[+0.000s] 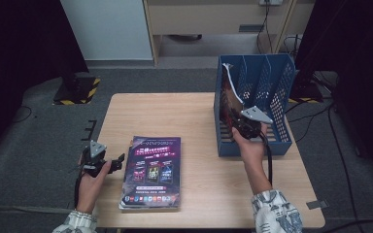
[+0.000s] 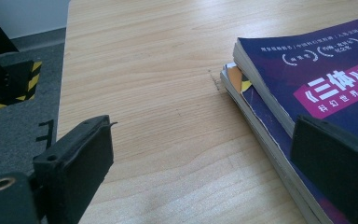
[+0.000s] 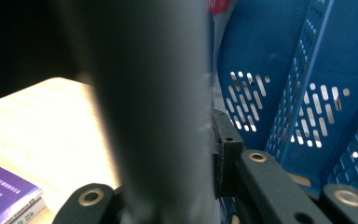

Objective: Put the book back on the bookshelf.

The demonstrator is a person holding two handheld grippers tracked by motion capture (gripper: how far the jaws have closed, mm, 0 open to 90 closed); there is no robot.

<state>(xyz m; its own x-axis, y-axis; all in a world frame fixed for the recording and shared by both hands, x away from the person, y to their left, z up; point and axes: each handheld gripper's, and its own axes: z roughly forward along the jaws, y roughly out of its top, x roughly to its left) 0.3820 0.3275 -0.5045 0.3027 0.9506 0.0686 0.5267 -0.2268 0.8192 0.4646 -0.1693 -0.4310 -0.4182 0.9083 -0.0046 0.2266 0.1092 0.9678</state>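
The right gripper is at the front of the blue file rack that stands on the right side of the tabletop, and its jaws are clamped on a dark-covered book that stands on edge, tilted, in the rack's leftmost compartment; in the right gripper view the book's blurred grey cover rises between the jaws with one pad pressed against it, and the rack's perforated blue dividers show behind. The jaws have just been easing apart a little, with the book between them. The left gripper rests near the left edge of the tabletop, just beside a stack of purple-covered books lying flat; in the left gripper view its jaws stand wide apart with nothing between them but bare wood, the right-hand jaw overlapping the stack's corner
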